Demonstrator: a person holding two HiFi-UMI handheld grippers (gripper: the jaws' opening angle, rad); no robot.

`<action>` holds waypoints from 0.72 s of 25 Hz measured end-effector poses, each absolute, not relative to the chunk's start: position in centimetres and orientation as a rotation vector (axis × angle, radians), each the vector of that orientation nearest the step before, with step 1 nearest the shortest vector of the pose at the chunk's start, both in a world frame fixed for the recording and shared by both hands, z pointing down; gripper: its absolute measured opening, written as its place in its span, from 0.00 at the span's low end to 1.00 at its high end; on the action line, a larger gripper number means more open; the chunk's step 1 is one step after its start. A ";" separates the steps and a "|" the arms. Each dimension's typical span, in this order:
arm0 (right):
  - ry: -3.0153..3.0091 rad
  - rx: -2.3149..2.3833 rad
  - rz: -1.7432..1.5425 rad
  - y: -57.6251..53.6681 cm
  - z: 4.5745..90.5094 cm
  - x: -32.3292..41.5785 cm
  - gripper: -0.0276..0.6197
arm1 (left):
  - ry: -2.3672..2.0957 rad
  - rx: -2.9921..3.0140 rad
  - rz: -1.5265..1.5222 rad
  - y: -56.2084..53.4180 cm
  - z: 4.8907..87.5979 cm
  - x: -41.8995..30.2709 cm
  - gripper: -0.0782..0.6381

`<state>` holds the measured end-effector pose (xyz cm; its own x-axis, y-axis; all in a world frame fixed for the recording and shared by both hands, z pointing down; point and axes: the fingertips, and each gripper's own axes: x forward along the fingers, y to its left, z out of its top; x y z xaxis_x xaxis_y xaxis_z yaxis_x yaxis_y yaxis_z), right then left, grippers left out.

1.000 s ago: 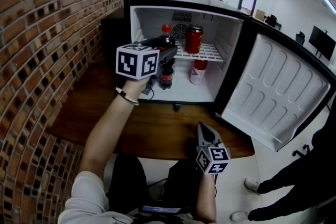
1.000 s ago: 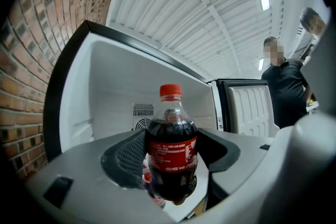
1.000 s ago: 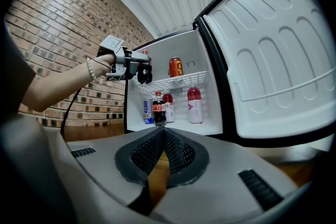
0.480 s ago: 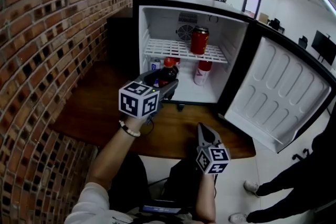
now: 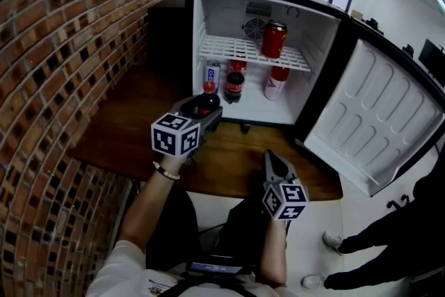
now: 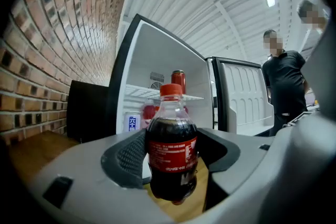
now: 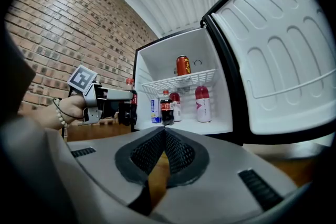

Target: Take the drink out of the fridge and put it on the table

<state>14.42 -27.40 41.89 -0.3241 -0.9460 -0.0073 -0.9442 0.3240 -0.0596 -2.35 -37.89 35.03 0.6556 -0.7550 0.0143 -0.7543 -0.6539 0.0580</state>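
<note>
Brick wall [image 5: 62,45] to the left. Fridge [image 5: 229,17] at the back of the table [image 5: 132,129], door [image 5: 375,129] swung wide to the right. On the shelf [image 5: 236,51] inside, a red can [image 5: 274,39]; on the fridge floor below, a blue-white can [image 5: 213,75], a second cola bottle [image 5: 234,85] and a pink bottle [image 5: 277,83]. Out in front of the fridge, over the table: left gripper [image 5: 198,115], clamped on the bottle [image 6: 171,149]. Grips it upright at the label, one pad on each side, red cap above the jaws, base below them. Right gripper [image 5: 271,162] low at the table's near edge, pointing toward the fridge, jaws pressed together with nothing between.
</note>
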 end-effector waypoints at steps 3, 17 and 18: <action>2.532 -1.796 -0.073 -27.5 42.1 14.1 0.07 | -1.331 2.761 -0.014 -38.3 36.7 -4.3 0.52; 2.564 -1.775 -0.087 -28.1 42.7 12.7 0.07 | -1.525 2.614 0.049 -39.8 42.7 -11.6 0.52; 2.565 -1.774 -0.086 -28.2 42.7 12.7 0.07 | -1.532 2.606 0.048 -39.9 43.0 -11.9 0.52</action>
<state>12.71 -28.16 42.70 -0.3533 -0.9354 0.0133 -0.9342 0.3520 -0.0575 -11.91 -39.86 43.01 0.4879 -0.8685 0.0871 -0.8723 -0.4815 0.0852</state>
